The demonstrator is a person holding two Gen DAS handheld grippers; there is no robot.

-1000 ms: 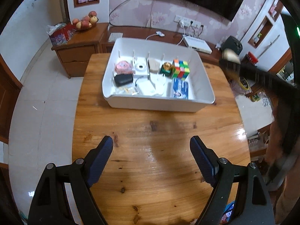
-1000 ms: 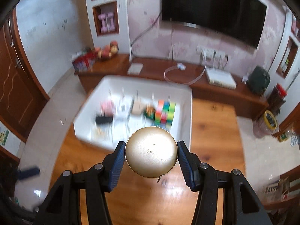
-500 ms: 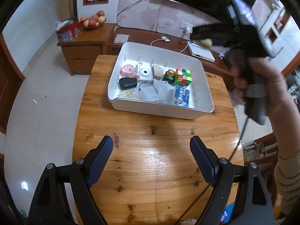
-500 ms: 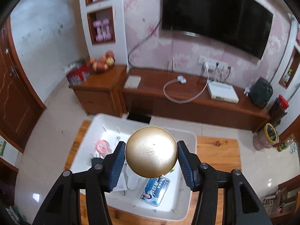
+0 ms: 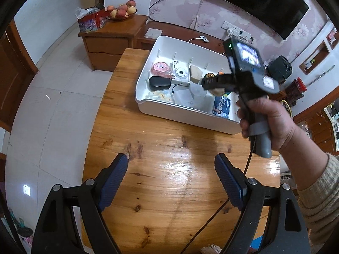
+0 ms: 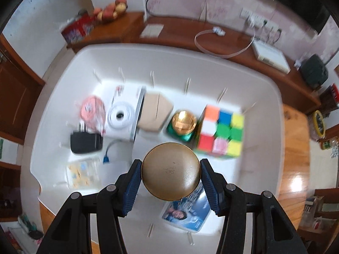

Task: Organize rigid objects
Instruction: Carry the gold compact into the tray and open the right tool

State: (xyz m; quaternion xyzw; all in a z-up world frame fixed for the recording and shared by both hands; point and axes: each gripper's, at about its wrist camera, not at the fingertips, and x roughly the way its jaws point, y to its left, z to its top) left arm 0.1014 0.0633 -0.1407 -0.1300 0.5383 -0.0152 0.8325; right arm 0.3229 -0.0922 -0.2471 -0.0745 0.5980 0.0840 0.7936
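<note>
My right gripper (image 6: 170, 172) is shut on a round gold metal lid (image 6: 170, 171) and hangs over the white divided bin (image 6: 264, 165). Below it in the bin lie a colour cube (image 6: 221, 135), a gold-topped green jar (image 6: 183, 124), a tan box (image 6: 154, 114), a white camera (image 6: 120, 116), a pink round case (image 6: 93, 111), a black case (image 6: 85, 142) and a blue card (image 6: 187, 209). My left gripper (image 5: 171, 182) stands open over bare wooden table (image 5: 169, 148), with nothing between its fingers. From the left wrist, a person's hand (image 5: 267, 122) holds the right gripper (image 5: 214, 83) over the bin (image 5: 180, 110).
A wooden sideboard (image 5: 110, 40) with a fruit bowl (image 5: 121, 10) and a red box (image 5: 92, 21) stands behind the table. A black television (image 5: 254, 2) hangs on the wall. A cable (image 5: 214, 216) trails across the table's right side. Tiled floor (image 5: 53, 105) lies to the left.
The right gripper has come down with the gold lid from beside the table to just above the bin's middle. The left gripper has rolled a little and stayed over the table.
</note>
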